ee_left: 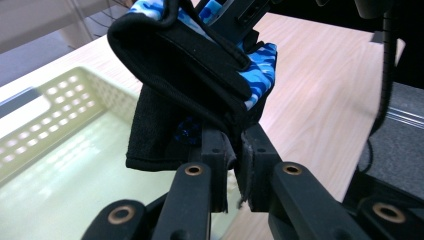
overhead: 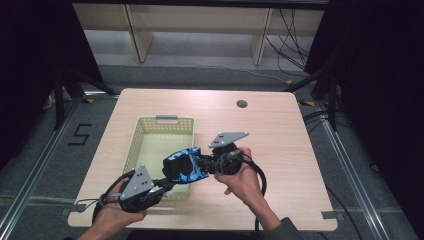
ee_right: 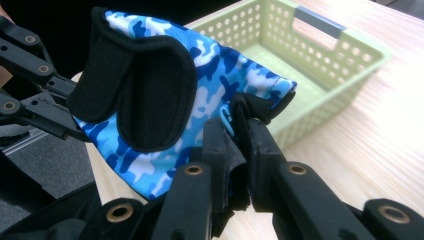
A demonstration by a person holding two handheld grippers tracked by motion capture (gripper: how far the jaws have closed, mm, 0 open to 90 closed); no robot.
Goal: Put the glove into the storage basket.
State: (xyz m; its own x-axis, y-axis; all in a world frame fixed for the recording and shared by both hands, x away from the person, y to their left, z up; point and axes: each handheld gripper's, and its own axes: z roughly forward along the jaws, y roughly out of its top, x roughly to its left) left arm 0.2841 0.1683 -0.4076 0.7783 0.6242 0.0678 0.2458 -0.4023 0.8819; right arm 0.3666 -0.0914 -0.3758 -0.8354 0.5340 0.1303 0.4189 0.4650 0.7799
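Observation:
A blue camouflage glove with black trim hangs in the air over the near right corner of a pale green basket. My left gripper is shut on the glove's black edge from the near left. My right gripper is shut on the glove's blue end from the right. In the right gripper view the glove's black strap folds over its camouflage side. The basket lies behind the glove there, and its inside sits below the glove in the left gripper view.
The light wooden table has bare room to the right of the basket and a round cable hole near the far edge. Cables trail from my grippers toward the near edge. Dark curtains and floor rails flank the table.

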